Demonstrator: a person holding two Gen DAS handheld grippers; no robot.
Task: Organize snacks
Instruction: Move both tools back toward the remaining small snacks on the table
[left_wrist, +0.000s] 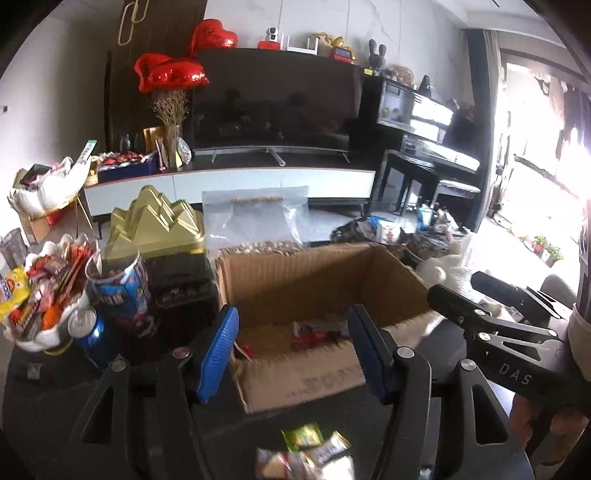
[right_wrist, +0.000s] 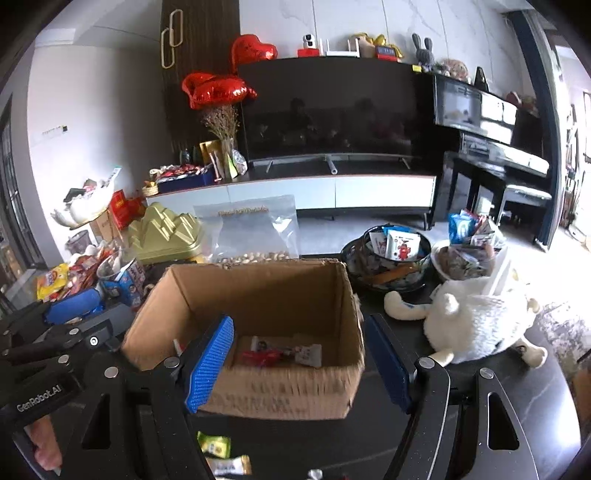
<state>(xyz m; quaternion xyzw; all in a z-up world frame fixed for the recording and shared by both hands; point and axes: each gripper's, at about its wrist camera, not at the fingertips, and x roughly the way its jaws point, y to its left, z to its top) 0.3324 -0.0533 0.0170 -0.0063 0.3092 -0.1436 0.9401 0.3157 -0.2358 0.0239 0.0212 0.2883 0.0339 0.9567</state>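
Cardboard box (right_wrist: 258, 291) open-topped on dark table (right_wrist: 480, 398), directly ahead of both grippers. Few snack packets (right_wrist: 284, 354) on box floor. Left gripper (left_wrist: 291, 350) jaws apart, nothing between. Right gripper (right_wrist: 299, 363) jaws wide, empty, before box's near wall. Loose snack packets (left_wrist: 306, 448) on table below grippers, outside box.

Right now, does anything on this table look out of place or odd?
Yes: a white plush toy lies tipped over among the snacks, right of the cardboard box. A few loose snack packets sit outside it.

Black jaws, blue ribbed pads (left_wrist: 218, 354)
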